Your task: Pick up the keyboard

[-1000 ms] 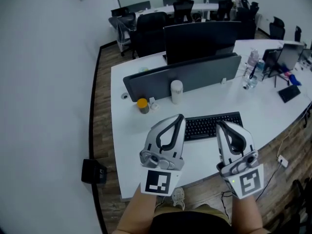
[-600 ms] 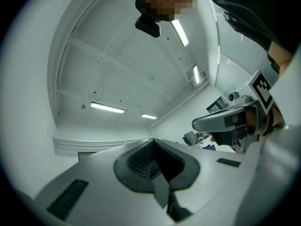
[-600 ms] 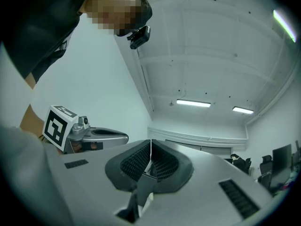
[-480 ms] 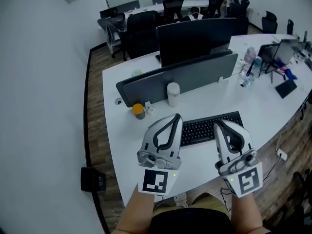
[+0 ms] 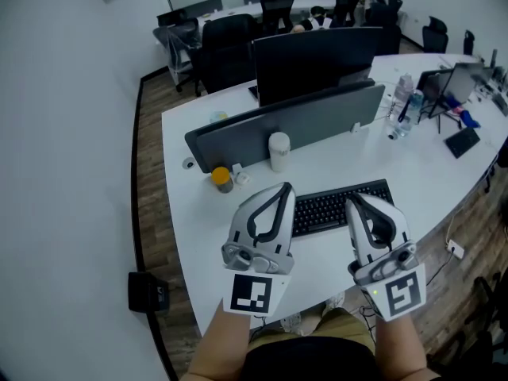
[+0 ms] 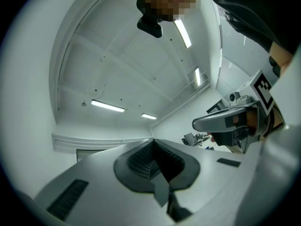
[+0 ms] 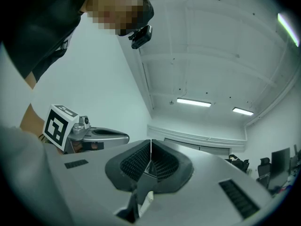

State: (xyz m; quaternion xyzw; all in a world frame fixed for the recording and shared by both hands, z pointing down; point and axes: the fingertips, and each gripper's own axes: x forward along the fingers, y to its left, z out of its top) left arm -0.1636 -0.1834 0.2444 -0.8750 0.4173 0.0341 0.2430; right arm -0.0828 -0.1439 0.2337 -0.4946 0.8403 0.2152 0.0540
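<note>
A black keyboard [image 5: 329,206] lies on the white desk [image 5: 198,213] in the head view, partly hidden behind both grippers. My left gripper [image 5: 283,189] is held above the desk just left of the keyboard, jaws shut and empty. My right gripper [image 5: 350,200] hovers over the keyboard's right half, also shut with nothing held. Both gripper views point upward at the ceiling, so the keyboard does not show there. The left gripper [image 6: 153,142] has its pads pressed together, and so does the right gripper [image 7: 150,145].
A grey divider panel [image 5: 294,121] and a dark monitor [image 5: 313,58] stand behind the keyboard. A white cup [image 5: 279,151], a yellow-lidded jar [image 5: 221,178] and bottles [image 5: 405,105] sit on the desk. Office chairs [image 5: 226,46] stand beyond. A black box [image 5: 147,292] rests on the floor.
The whole head view has shifted a little; both grippers sit slightly lower and left in frame. Both stay shut, still apart from the keyboard.
</note>
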